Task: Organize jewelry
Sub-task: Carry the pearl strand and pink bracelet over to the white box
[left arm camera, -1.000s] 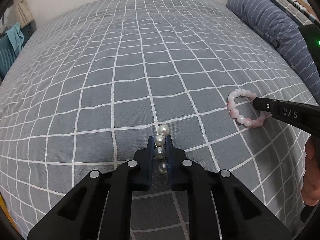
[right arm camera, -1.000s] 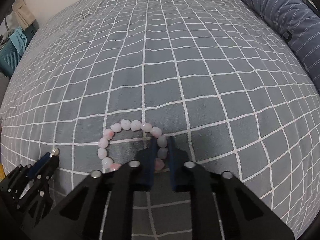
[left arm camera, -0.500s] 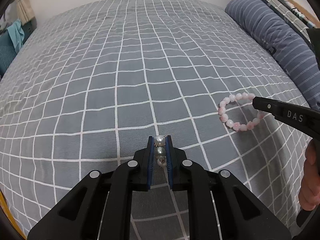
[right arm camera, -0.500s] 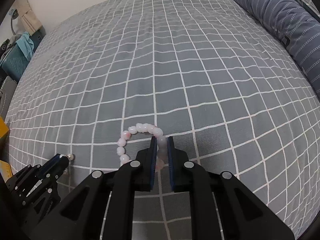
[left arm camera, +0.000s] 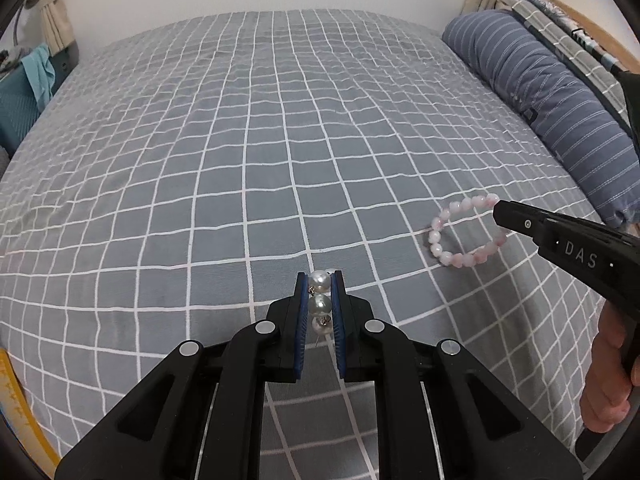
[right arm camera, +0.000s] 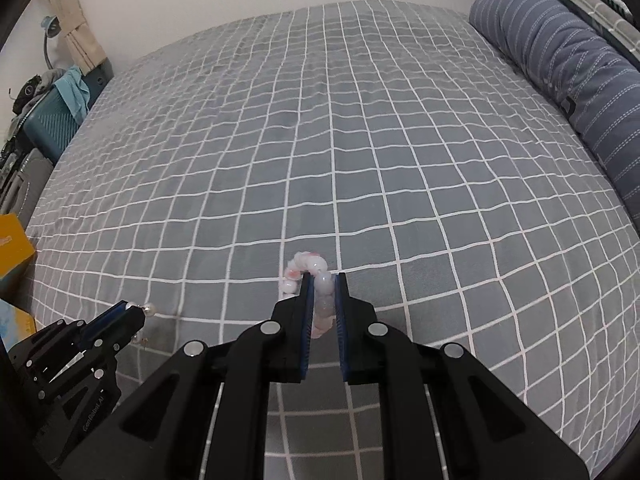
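Note:
My left gripper (left arm camera: 319, 280) is shut on a short string of white pearls (left arm camera: 320, 305) and holds it above the grey checked bed (left arm camera: 280, 160). My right gripper (right arm camera: 323, 280) is shut on a pink bead bracelet (right arm camera: 310, 270), which hangs from its fingertips clear of the bed. In the left wrist view the bracelet (left arm camera: 460, 240) hangs as an open loop from the right gripper (left arm camera: 500, 212) at the right. In the right wrist view the left gripper (right arm camera: 138, 312) sits at the lower left with a pearl (right arm camera: 149, 310) at its tip.
A blue striped bolster pillow (left arm camera: 560, 112) lies along the bed's right side. A teal case with a cloth (right arm camera: 60, 112) stands off the bed's far left corner. A yellow box (right arm camera: 12, 248) sits at the left edge.
Both grippers have lifted with their jewelry. The bracelet left the bed and now hangs from the right gripper. The pearls have been lifted up off the bed between the left fingers.

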`<state>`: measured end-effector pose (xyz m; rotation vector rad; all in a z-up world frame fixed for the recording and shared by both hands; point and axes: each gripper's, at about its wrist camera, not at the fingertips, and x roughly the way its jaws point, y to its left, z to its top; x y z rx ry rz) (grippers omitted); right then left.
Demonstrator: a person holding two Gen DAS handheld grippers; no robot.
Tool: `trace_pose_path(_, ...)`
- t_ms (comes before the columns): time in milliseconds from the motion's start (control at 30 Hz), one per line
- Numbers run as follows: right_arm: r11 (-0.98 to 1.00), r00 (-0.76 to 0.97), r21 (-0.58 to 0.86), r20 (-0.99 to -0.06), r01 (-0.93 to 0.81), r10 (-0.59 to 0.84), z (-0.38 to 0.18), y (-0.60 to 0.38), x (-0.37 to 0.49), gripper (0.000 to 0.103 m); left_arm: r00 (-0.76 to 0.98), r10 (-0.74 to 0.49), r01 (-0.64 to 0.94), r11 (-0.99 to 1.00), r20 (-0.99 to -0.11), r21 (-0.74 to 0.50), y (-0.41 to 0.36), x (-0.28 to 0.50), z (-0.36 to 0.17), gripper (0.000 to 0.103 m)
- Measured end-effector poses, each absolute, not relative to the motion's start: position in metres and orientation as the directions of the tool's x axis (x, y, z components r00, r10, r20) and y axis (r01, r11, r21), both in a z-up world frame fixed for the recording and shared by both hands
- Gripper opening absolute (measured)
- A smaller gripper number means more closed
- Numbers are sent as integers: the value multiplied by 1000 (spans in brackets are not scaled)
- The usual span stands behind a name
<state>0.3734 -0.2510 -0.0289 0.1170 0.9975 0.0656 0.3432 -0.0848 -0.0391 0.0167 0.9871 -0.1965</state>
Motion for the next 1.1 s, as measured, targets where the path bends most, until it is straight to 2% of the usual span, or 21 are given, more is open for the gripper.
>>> trace_pose_path(467,994,634,107,-767,-22,97,26,-243,306,10,579,-164,174,982,-799,-75,-79,298,3,11)
trace_pose_path(633,998,664,54,-746,-18,52,34,-231,280,10,596,-163,172,982,-787,-73,-75,279,12,11)
trace_pose_path(1100,999,687,24,-725,-46,49,37,-199,227,10,612,-142,140,988,-778,-70,-53,235,19,11)
